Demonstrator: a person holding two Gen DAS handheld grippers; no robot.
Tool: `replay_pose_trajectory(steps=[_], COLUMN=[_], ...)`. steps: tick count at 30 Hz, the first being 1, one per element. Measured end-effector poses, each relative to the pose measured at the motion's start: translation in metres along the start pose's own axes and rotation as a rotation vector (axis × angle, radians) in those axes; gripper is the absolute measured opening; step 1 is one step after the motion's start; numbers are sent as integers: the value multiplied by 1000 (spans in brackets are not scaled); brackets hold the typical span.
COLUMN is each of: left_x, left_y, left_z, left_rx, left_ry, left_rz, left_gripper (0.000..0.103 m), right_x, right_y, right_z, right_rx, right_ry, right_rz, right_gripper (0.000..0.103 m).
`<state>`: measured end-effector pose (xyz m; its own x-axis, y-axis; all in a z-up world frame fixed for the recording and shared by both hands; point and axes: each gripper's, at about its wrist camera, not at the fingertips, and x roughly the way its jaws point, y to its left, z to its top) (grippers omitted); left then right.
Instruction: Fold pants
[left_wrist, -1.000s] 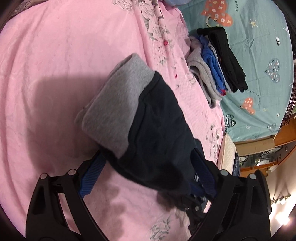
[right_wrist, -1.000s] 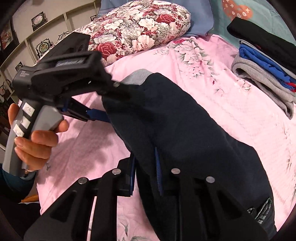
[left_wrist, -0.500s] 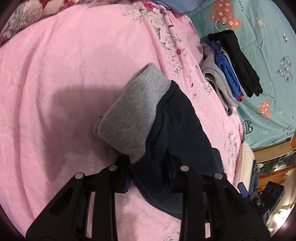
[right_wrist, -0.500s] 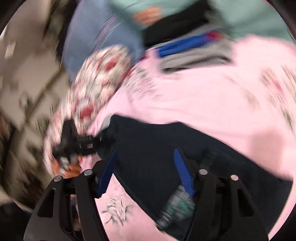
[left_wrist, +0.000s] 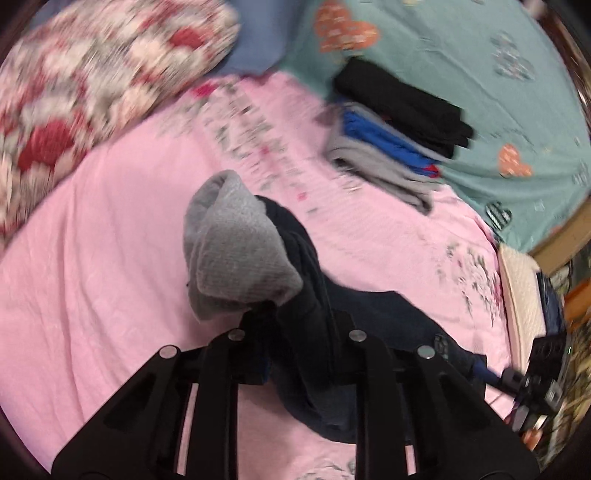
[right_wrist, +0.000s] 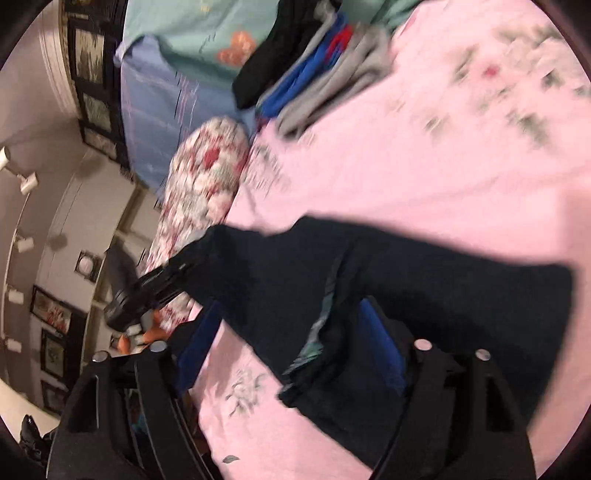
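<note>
The dark navy pants (left_wrist: 317, 295) with a grey ribbed band (left_wrist: 236, 251) lie partly bunched on the pink bedspread (left_wrist: 92, 258). My left gripper (left_wrist: 297, 317) is shut on the pants just below the grey band, lifting that end. In the right wrist view the navy pants (right_wrist: 406, 266) spread across the bedspread, and my right gripper (right_wrist: 290, 306) stands open, its blue pads (right_wrist: 380, 354) wide apart on either side of the cloth. A hand holds the left gripper (right_wrist: 155, 291) at the far corner of the pants. The right gripper's body (left_wrist: 535, 369) shows at the lower right.
A stack of folded clothes (left_wrist: 395, 129), black on blue on grey, sits at the bedspread's far edge on a teal sheet (left_wrist: 480, 55). A floral pillow (left_wrist: 92, 81) lies at the back left. The bed's wooden edge (left_wrist: 561, 240) runs along the right.
My left gripper closed on the pants near the grey band and lifted it. My right gripper opened, let go of the navy cloth, and swung round.
</note>
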<state>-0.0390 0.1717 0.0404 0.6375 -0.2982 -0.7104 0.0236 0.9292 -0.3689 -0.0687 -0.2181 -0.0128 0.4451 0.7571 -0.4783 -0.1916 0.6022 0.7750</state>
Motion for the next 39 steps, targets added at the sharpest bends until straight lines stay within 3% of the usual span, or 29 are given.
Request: replay_pose_trajectory(steps=[4, 8, 13, 18, 19, 20, 21, 23, 26, 30, 33, 34, 36, 37, 39], left_x=[-16, -19, -4, 30, 37, 39, 40, 31, 15, 14, 23, 26, 33, 37, 46], left_y=[-78, -159, -243, -273, -276, -276, -278, -280, -288, -266, -232, -222, -202, -194, -183], left_z=[-7, -36, -102, -152, -159, -161, -165, -168, -169, -148, -132, -129, -125, -126, -131], left_rx=[219, 457, 730, 854, 867, 869, 870, 855, 865, 757, 641, 609, 552, 537, 535], left_ry=[-40, -27, 70, 182, 200, 211, 239, 254, 224, 264, 304, 316, 341, 355, 386], left_rz=[-37, -90, -156, -136, -128, -138, -179, -270, -322, -365, -361, -357, -341, -326, -278], left_gripper=[20, 20, 19, 20, 23, 37, 67, 91, 91, 91, 91, 91, 91, 91, 91], right_x=[-54, -84, -95, -113, -114, -115, -116, -116, -116, -122, -119, -113, -102, -92, -75], right_y=[-44, -91, -126, -122, -121, -121, -121, -119, -114, -94, -66, -56, -41, -36, -36], right_z=[5, -9, -19, -24, -24, -25, -25, -25, -25, -25, -27, -28, -30, -32, -35], right_rx=[89, 228, 355, 318, 318, 319, 319, 308, 279, 179, 107, 95, 77, 65, 52], right_ry=[-119, -197, -237, -282, -284, -284, -284, -285, -287, -302, -258, -227, -176, -135, -72], right_rz=[-31, 15, 83, 89, 95, 101, 109, 117, 108, 113, 258, 312, 338, 320, 119], right_gripper=[81, 82, 82, 82, 84, 84, 84, 84, 84, 84, 86, 92, 95, 95, 94])
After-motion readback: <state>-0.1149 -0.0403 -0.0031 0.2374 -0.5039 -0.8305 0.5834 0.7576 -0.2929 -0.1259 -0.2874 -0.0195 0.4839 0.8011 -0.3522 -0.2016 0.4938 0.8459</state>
